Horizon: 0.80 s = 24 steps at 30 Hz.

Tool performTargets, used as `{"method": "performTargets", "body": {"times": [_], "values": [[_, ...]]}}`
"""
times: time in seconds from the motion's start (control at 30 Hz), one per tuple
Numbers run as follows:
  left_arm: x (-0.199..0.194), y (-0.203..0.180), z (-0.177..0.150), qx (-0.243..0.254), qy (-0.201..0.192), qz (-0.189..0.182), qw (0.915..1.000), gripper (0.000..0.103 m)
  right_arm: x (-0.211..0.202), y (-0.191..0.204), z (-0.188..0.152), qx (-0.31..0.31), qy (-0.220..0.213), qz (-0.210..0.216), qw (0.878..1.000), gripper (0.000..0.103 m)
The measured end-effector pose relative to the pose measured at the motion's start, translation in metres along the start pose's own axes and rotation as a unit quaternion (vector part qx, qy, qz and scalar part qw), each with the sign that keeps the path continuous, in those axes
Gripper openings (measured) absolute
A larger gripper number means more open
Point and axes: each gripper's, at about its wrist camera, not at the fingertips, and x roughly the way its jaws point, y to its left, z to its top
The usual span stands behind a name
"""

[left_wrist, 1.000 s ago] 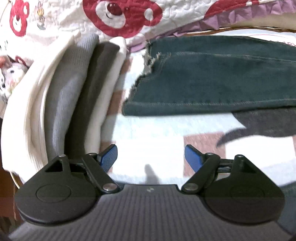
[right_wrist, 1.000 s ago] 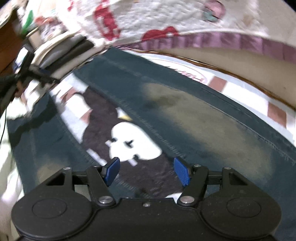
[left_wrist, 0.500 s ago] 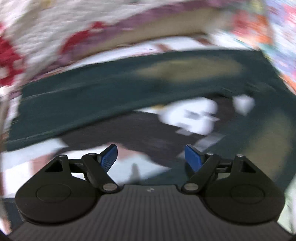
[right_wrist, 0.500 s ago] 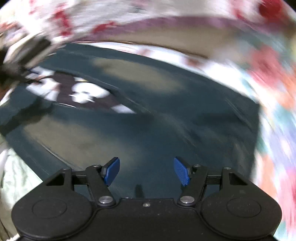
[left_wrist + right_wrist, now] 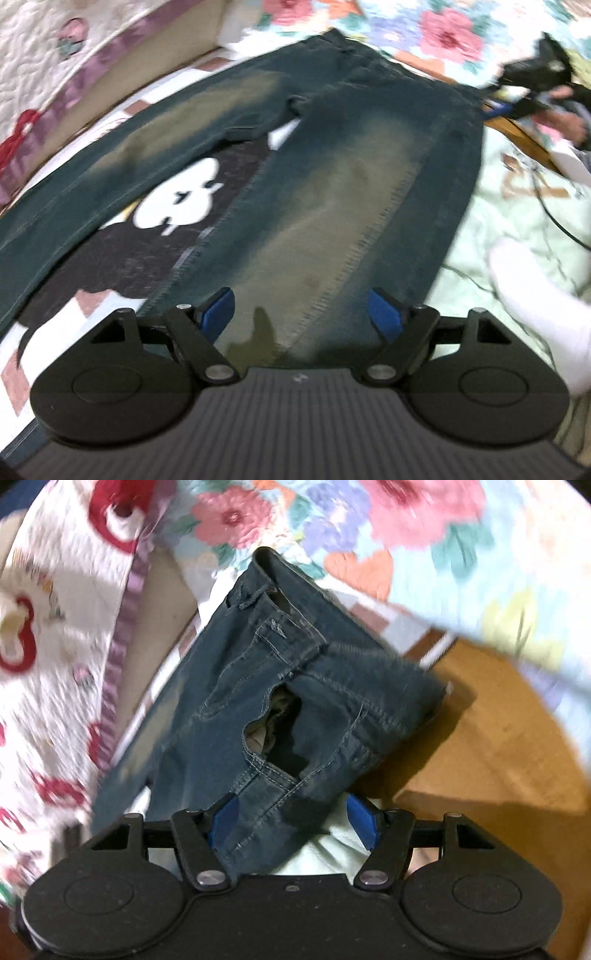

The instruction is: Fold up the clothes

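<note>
Dark blue jeans (image 5: 332,192) with faded fronts lie flat on the bed, legs spread apart and the waist at the far end. My left gripper (image 5: 301,314) hovers open over the thigh of the nearer leg, nothing between its blue pads (image 5: 218,314). In the right wrist view the jeans' waist (image 5: 295,686) shows with the fly gaping. My right gripper (image 5: 293,818) is open just over the waist's near corner; denim lies under the gap but the pads do not press it. In the left wrist view the right gripper (image 5: 532,81) appears blurred beside the waistband, in a hand.
A floral quilt (image 5: 424,528) lies beyond the waist and a red-bear quilt (image 5: 55,635) along the side. A wooden surface (image 5: 498,746) shows past the bed edge. A white sock (image 5: 528,306) and a black cable (image 5: 554,218) rest on the pale green sheet.
Both views swung fast along the jeans from the leg ends toward the waist. The folded stack left the left wrist view. The right gripper now sits over the waistband. Both stayed open.
</note>
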Motion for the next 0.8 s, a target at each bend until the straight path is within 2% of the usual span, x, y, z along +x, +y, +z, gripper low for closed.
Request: {"method": "performTargets", "body": {"times": [0.07, 0.13, 0.2, 0.3, 0.43, 0.6, 0.7, 0.8], "values": [[0.002, -0.008, -0.002, 0.012, 0.002, -0.004, 0.9999, 0.079, 0.010, 0.002, -0.004, -0.012, -0.029, -0.002, 0.999, 0.070], [0.005, -0.016, -0.004, 0.026, 0.006, -0.003, 0.9996, 0.079, 0.014, 0.006, -0.005, -0.053, -0.070, -0.042, 0.995, 0.066], [0.008, -0.025, -0.007, 0.045, 0.011, -0.001, 0.9989, 0.079, 0.007, 0.014, -0.002, -0.084, -0.106, -0.043, 0.990, 0.017], [0.010, -0.036, -0.012, 0.065, 0.017, -0.007, 0.9977, 0.079, -0.012, 0.042, 0.003, -0.152, -0.144, -0.022, 0.978, 0.015], [0.015, -0.043, -0.019, 0.064, 0.025, -0.011, 0.9976, 0.081, -0.022, 0.085, 0.026, -0.216, -0.160, -0.004, 0.963, 0.014], [0.015, -0.054, -0.026, 0.091, 0.015, 0.013, 0.9956, 0.086, -0.006, 0.116, 0.061, -0.237, -0.160, 0.010, 0.958, 0.013], [0.014, -0.052, -0.028, 0.095, 0.013, 0.047, 0.9943, 0.086, 0.000, 0.129, 0.071, -0.250, -0.159, 0.011, 0.955, 0.013], [0.011, -0.035, -0.031, 0.072, 0.019, 0.103, 0.9919, 0.086, -0.002, 0.135, 0.076, -0.253, -0.160, 0.013, 0.954, 0.013]]}}
